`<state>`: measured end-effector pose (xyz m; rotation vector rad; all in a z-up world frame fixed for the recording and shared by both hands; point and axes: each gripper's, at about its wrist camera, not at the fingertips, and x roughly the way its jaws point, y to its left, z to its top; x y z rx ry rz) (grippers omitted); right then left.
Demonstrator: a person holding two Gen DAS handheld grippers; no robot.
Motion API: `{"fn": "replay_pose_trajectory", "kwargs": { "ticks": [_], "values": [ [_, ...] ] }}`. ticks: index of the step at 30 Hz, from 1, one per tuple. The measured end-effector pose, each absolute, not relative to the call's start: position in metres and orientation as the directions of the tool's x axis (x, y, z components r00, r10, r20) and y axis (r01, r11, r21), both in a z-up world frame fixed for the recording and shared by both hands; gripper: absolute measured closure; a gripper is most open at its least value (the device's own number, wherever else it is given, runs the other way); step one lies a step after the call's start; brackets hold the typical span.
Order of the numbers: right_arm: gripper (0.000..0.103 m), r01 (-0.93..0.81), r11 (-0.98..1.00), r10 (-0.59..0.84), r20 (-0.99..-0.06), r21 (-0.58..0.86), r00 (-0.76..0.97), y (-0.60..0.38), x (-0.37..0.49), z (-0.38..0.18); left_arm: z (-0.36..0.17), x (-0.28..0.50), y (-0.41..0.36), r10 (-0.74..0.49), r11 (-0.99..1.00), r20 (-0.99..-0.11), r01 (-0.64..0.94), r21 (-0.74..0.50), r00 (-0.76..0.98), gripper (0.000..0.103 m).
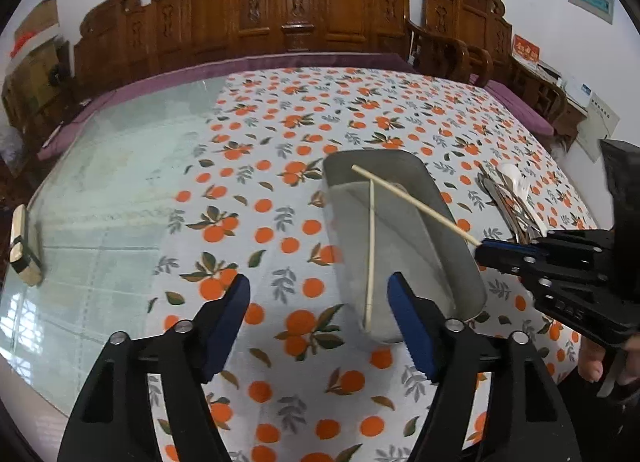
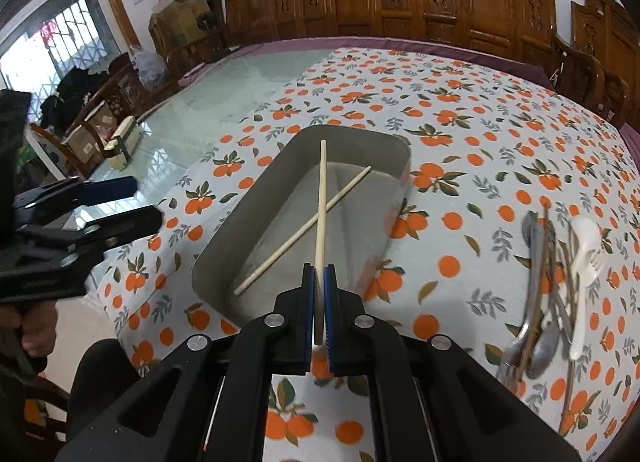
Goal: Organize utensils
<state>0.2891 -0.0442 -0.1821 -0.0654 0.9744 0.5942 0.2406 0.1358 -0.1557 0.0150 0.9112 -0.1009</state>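
Observation:
A grey metal tray sits on the orange-print tablecloth. One pale wooden chopstick lies flat inside it, also seen as the chopstick near my left gripper. My left gripper hangs open just above the tray's near end, with no pad touching anything. My right gripper is shut on a second chopstick, which reaches out over the tray and crosses above the first one. In the left wrist view the right gripper comes in from the right with that held chopstick.
A pile of metal spoons, forks and white plastic cutlery lies on the cloth right of the tray, seen too as the pile. A small wooden block rests on the bare glass tabletop at left. Carved wooden chairs ring the table.

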Motion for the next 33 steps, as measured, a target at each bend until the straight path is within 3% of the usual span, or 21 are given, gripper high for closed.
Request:
{"fn": "replay_pose_trajectory", "kwargs": {
  "ticks": [11, 16, 19, 33],
  "values": [
    [0.094, -0.507, 0.839, 0.419, -0.83, 0.199, 0.368, -0.007, 0.307, -0.199, -0.152, 0.237, 0.158, -0.059, 0.998, -0.778, 0.066, -0.022, 0.626, 0.028],
    [0.091, -0.535, 0.809, 0.476, -0.804, 0.242, 0.356, -0.009, 0.3, -0.197, -0.152, 0.236, 0.162, -0.064, 0.998, -0.775, 0.06, -0.033, 0.629, 0.028],
    [0.081, -0.542, 0.8, 0.5, -0.787, 0.259, 0.362, -0.015, 0.298, -0.193, -0.152, 0.236, 0.157, -0.067, 0.997, -0.773, 0.071, -0.028, 0.631, 0.028],
    [0.081, -0.505, 0.831, 0.499, -0.714, 0.233, 0.492, -0.101, 0.274, -0.151, -0.138, 0.22, 0.105, -0.128, 0.984, -0.748, 0.175, -0.016, 0.651, 0.025]
  ]
}}
